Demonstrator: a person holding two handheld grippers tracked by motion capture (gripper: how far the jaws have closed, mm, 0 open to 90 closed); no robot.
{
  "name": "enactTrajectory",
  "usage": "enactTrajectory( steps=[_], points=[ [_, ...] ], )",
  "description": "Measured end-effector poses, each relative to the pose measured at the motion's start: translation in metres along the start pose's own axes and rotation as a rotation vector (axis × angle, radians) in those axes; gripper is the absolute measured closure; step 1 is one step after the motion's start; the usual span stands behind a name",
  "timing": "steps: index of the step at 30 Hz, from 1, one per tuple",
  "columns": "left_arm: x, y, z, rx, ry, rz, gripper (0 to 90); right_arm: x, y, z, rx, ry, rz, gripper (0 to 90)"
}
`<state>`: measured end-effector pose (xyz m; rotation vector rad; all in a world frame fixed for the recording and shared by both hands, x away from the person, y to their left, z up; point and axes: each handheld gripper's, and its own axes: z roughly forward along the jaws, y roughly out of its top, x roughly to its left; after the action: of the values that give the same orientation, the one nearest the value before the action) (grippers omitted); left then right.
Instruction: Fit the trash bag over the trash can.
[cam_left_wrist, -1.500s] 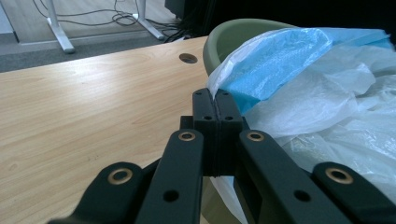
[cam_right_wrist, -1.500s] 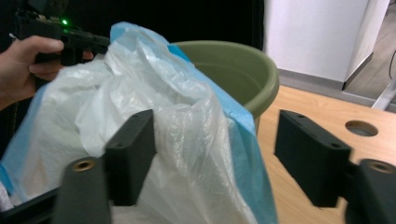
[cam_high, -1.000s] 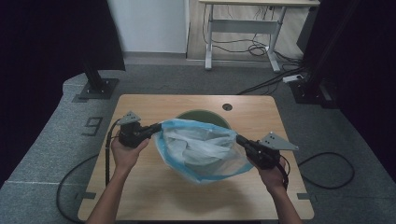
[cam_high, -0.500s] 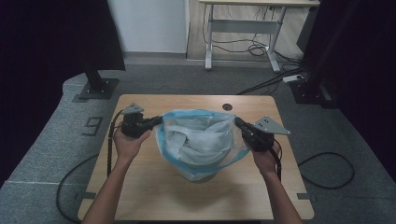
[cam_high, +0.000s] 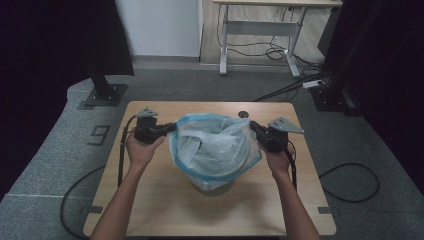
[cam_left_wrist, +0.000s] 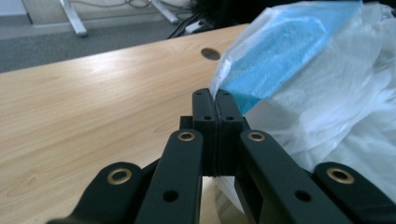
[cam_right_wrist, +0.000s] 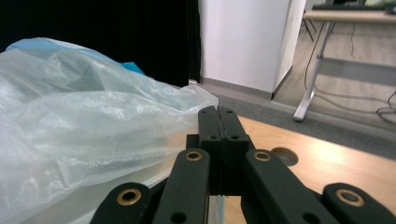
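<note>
A translucent plastic bag (cam_high: 215, 150) with a blue rim is stretched open above the wooden table (cam_high: 160, 200), over a round container whose base (cam_high: 212, 189) peeks out below it. My left gripper (cam_high: 171, 128) is shut on the bag's left rim. My right gripper (cam_high: 252, 127) is shut on the right rim. In the left gripper view the closed jaws pinch the blue-edged film of the bag (cam_left_wrist: 299, 70) at the gripper (cam_left_wrist: 215, 95). The right gripper view has the closed gripper (cam_right_wrist: 218, 112) clamped on the clear film of the bag (cam_right_wrist: 84, 121).
A round hole (cam_high: 243, 114) lies in the table near its far edge. Cables trail off both sides onto the grey floor (cam_high: 60, 160). A black stand (cam_high: 102, 92) is at the far left, and a desk frame (cam_high: 260, 35) stands beyond.
Both hands have moved away from me across the table, carrying the bag from the near side to over the container. The bag's mouth is spread wider and rounder.
</note>
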<state>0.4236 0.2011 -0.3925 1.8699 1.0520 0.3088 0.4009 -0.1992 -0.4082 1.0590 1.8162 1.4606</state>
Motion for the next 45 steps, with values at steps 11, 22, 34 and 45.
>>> enactTrajectory(
  steps=[11, 22, 34, 45],
  points=[
    [0.003, -0.005, 0.029, 0.11, 0.026, -0.02, 89.2, -0.006, -0.015, 0.023, 0.084, -0.014, 0.077, 89.0],
    [0.003, -0.024, 0.046, 0.198, -0.003, -0.048, 89.4, -0.003, -0.04, 0.033, 0.17, -0.018, 0.134, 89.1],
    [-0.003, -0.033, 0.041, 0.187, -0.011, -0.025, 89.4, -0.002, -0.054, 0.021, 0.185, -0.038, 0.171, 88.7],
    [-0.002, -0.031, 0.031, 0.156, -0.008, -0.013, 88.7, -0.012, -0.035, -0.019, 0.012, -0.081, 0.212, 54.7]
  ],
)
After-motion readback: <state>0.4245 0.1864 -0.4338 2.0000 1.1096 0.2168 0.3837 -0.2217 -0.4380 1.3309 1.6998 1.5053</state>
